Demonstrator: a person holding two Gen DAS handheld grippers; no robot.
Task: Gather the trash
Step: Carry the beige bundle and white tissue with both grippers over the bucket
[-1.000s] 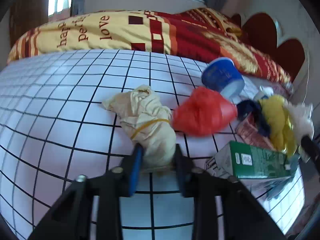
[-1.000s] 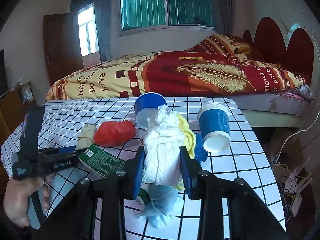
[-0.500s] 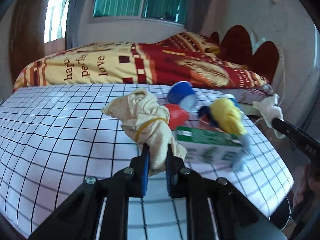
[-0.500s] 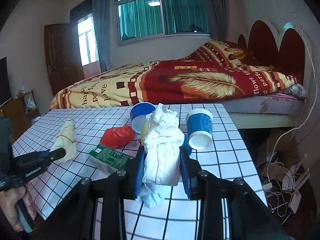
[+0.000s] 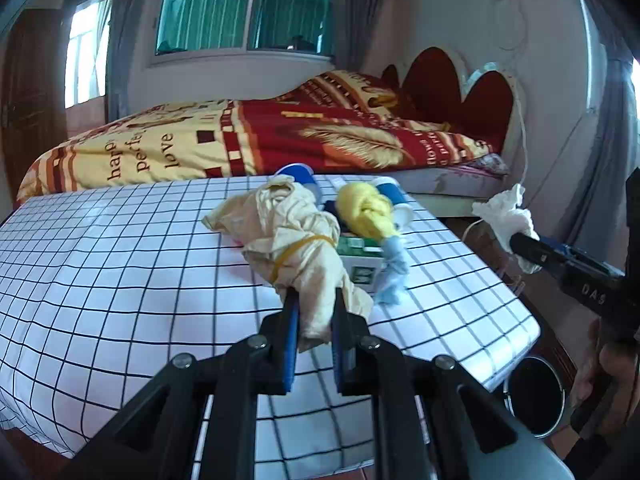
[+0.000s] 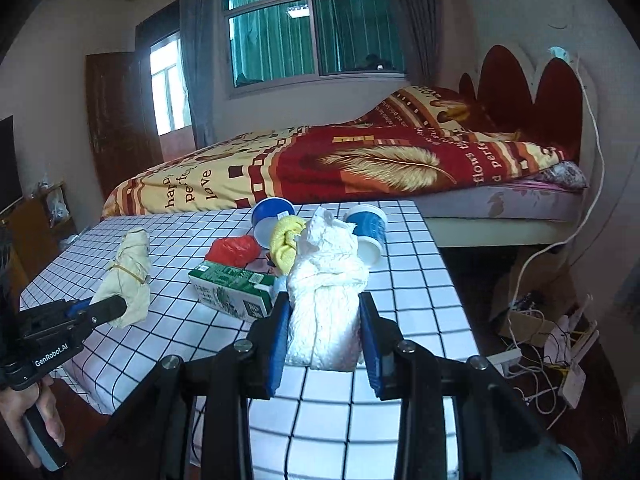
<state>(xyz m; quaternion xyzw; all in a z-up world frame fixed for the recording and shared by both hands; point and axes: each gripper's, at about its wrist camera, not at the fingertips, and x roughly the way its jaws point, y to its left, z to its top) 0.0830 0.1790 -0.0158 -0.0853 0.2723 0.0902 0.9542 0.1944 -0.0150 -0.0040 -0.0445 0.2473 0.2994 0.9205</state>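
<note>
While the left tongs clamp a beige rubber-banded cloth wad above the checkered tabletop, the right tongs pinch a white paper wad; beyond lie a green carton, red bag and blue cups

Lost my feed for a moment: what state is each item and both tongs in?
Left tongs: shut on beige bundle, lifted.
Right tongs: shut on white paper wad, lifted.
Green carton: lying flat.
Blue cups: tipped over.
Red bag: crumpled on table.
Trash bin: open.
</note>
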